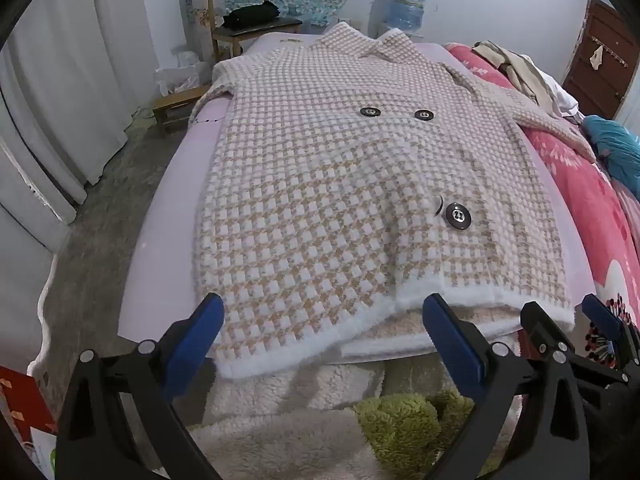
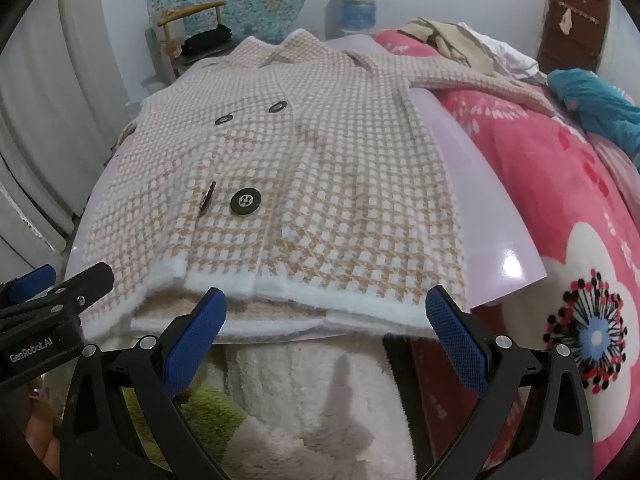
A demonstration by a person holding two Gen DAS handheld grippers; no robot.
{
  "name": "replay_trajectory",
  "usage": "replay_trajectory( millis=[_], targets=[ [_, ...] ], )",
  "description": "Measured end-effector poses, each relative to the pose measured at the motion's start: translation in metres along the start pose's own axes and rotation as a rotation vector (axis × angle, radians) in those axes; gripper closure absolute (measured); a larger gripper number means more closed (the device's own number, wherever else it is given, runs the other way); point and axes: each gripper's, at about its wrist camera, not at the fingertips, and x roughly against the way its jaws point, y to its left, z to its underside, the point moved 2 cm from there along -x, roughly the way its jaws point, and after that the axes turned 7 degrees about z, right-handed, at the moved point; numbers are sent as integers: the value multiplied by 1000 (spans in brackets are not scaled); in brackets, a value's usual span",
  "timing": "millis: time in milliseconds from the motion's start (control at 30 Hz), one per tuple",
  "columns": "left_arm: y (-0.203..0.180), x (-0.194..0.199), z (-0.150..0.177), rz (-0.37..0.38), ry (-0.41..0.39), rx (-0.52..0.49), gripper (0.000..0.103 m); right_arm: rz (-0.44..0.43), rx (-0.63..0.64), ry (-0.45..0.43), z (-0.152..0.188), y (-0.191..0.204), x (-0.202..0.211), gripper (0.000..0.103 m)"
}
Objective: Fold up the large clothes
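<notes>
- Coat (image 1: 360, 200), checked in tan and white with a white fuzzy hem, lies flat and face up on a glossy lilac board (image 1: 160, 240) laid over the bed.
- Long axis runs from the near edge of the board to the far end: hem toward the cameras, collar (image 1: 360, 46) at the far end near the wall.
- Front is closed, with dark buttons (image 1: 458, 216) in pairs; the near pair sits just right of centre in the left wrist view.
- One sleeve (image 1: 532, 112) stretches off the board to the right, onto the pink flowered blanket (image 2: 560, 208); the other drops over the left edge of the board.
- Hem overhangs the near edge slightly; a second layer of the coat shows beneath it.
- Left gripper (image 1: 324, 332): jaws spread wide, nothing between the blue pads, tips just short of the hem.
- Right gripper (image 2: 326, 320): likewise released, wide apart, pads near the hem; contact cannot be told.
- The two grippers sit side by side, each in the other's view.
- Below the board: cream fleece (image 2: 300, 400) and a green shaggy piece (image 1: 400, 424).
- Room: wooden chair (image 1: 240, 20) with a dark bundle at the far left, water jug (image 2: 360, 4) by the wall, brown door (image 1: 600, 52) at right, pale curtains (image 1: 60, 100) at left, loose clothes (image 2: 460, 44) and a teal cloth (image 2: 600, 108) on the bed.
</notes>
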Motion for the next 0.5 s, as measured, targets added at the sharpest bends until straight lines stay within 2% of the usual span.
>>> replay_trajectory(
  millis=[500],
  targets=[
    [2,0,-1,9,1,0,5,0,2,0,-1,2,2,7]
  ],
)
